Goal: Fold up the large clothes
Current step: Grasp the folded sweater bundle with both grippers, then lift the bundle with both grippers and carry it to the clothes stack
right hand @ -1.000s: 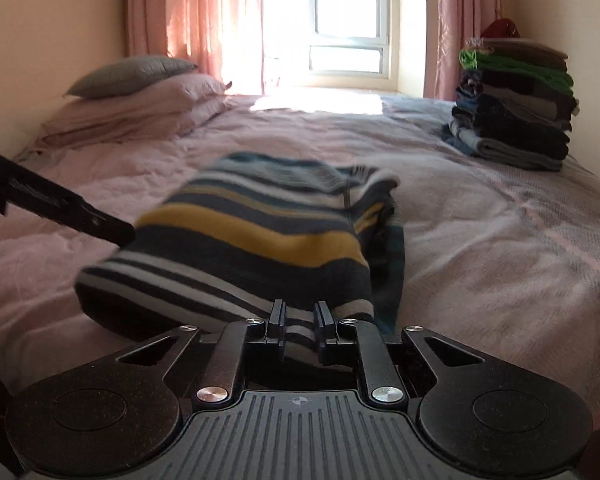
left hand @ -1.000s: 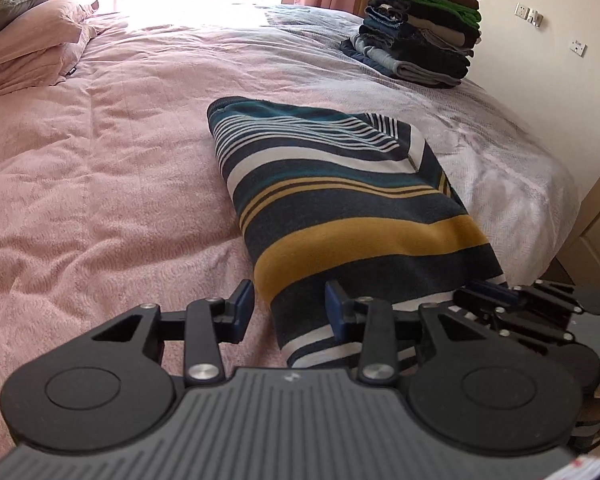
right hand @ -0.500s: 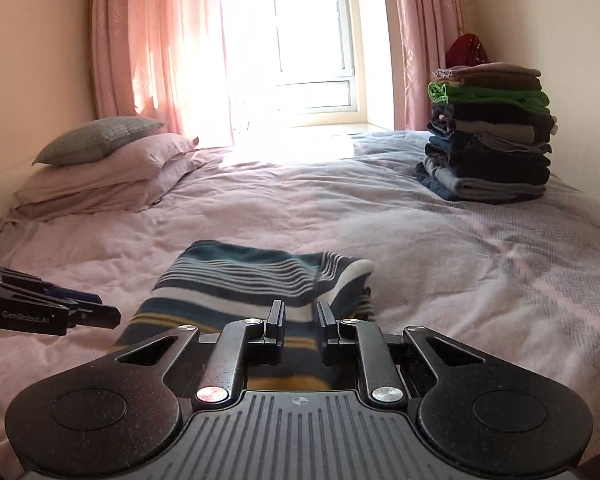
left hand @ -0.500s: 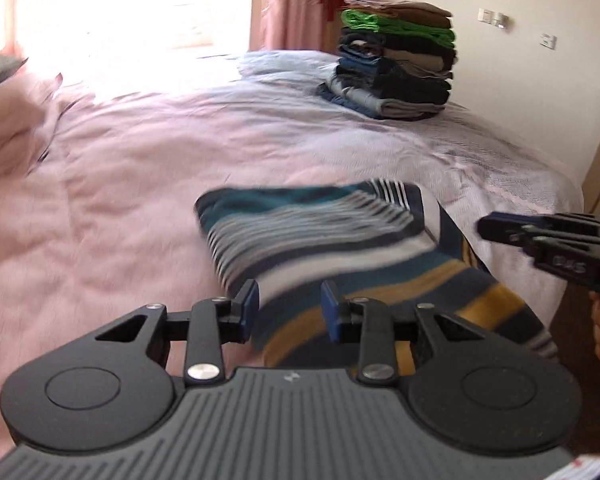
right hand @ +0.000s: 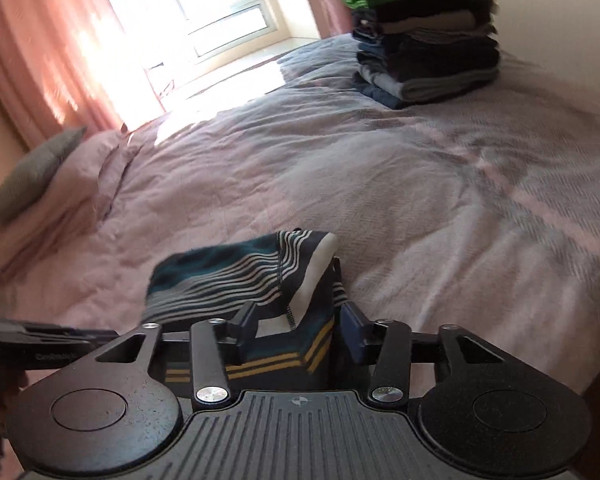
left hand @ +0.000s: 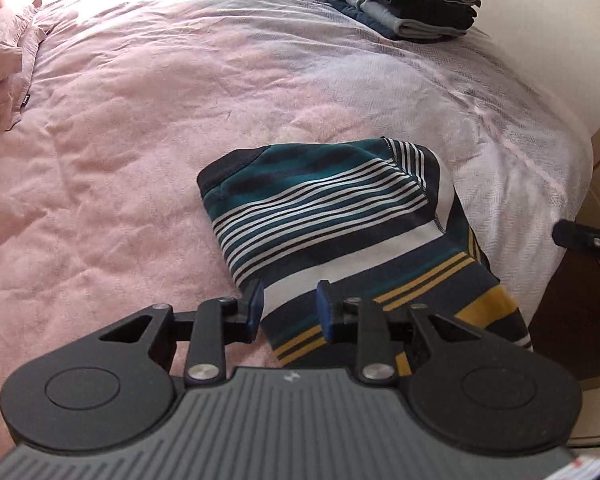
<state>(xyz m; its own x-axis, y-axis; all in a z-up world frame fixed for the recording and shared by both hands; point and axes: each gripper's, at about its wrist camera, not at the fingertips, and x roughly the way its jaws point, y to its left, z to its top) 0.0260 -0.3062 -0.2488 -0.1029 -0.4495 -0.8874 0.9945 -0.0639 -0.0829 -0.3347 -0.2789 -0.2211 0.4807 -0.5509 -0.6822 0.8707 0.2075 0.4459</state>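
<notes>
My left gripper (left hand: pixel 290 306) hangs above the folded striped knit garment (left hand: pixel 340 236) on the pink quilted bed (left hand: pixel 140 120), fingers closing on nothing. My right gripper (right hand: pixel 300 330) is opening, fingers clear of the cloth, with the stack of folded clothes (right hand: pixel 424 40) well beyond.

Right gripper (right hand: pixel 298 330) is letting go, jaws opening off the folded striped sweater (left hand: pixel 340 220), now lying flat; left gripper (left hand: pixel 290 306) is narrowing, lifting clear.
</notes>
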